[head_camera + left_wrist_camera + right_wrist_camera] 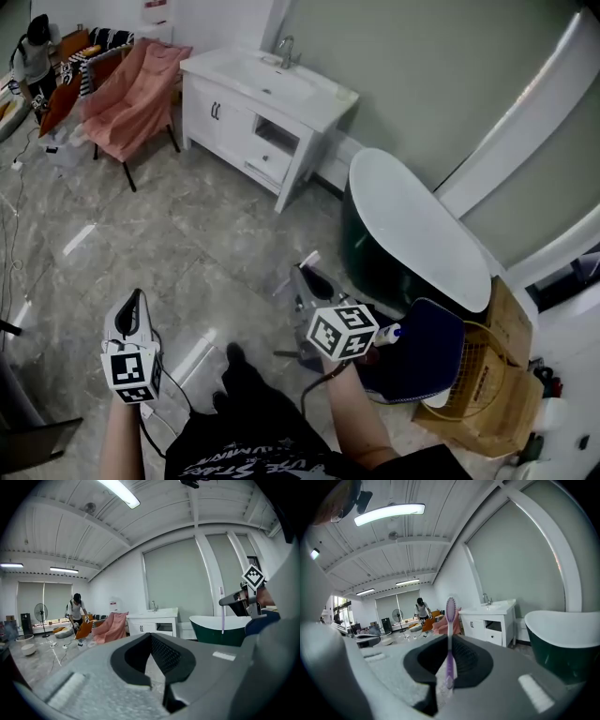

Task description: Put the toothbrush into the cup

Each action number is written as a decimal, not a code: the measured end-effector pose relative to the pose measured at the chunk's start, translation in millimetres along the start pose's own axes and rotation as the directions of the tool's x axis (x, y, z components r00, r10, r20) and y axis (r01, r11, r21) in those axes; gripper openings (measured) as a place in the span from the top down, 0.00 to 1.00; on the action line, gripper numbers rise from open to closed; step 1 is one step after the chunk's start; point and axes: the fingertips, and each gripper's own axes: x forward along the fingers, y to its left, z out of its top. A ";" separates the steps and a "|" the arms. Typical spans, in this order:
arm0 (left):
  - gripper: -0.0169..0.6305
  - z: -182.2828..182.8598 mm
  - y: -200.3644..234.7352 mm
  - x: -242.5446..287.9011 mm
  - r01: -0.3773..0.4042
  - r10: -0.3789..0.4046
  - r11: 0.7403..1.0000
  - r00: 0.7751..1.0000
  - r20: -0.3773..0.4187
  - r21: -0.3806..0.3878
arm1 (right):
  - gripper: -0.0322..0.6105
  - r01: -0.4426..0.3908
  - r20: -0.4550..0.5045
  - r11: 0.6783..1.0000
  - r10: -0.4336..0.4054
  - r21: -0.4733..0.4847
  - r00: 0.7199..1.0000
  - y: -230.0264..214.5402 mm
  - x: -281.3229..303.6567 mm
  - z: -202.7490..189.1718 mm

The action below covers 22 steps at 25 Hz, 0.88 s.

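Note:
A purple toothbrush stands upright between the jaws of my right gripper, which is shut on its handle, bristle head up. In the head view my right gripper is held over the marble floor beside the bathtub, and the toothbrush sticks out across its tip. From the left gripper view the toothbrush hangs below the right gripper. At lower left my left gripper hangs over the floor; its jaws are shut with nothing between them. I cannot make out a cup in any view.
A white vanity with a sink and faucet stands against the far wall. A dark green bathtub lies to the right. A chair under a pink cloth, a wicker basket, a cardboard box and a distant person are around.

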 end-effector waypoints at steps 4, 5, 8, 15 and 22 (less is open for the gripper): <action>0.96 7.8 15.1 20.4 -0.021 0.021 1.000 1.000 0.012 0.005 | 0.90 0.033 0.018 0.999 -0.034 0.042 0.999 -20.2 9.9 4.7; 0.96 8.3 16.5 29.7 -0.020 0.020 1.000 1.000 0.013 0.007 | 0.90 0.043 0.021 0.998 -0.044 0.053 0.999 -28.1 15.7 4.9; 0.96 6.1 18.6 67.7 -0.001 0.001 1.000 1.000 0.000 0.021 | 0.90 0.071 0.030 0.994 -0.074 0.086 0.997 -52.6 43.3 6.4; 0.96 13.6 30.4 214.5 0.036 -0.035 0.999 0.999 -0.028 0.021 | 0.90 0.103 0.039 0.989 -0.108 0.103 0.993 -116.4 161.6 39.9; 0.96 73.6 16.1 376.9 0.124 -0.124 0.991 0.992 -0.007 0.044 | 0.90 0.149 0.061 0.981 -0.157 0.125 0.986 -189.8 254.8 112.3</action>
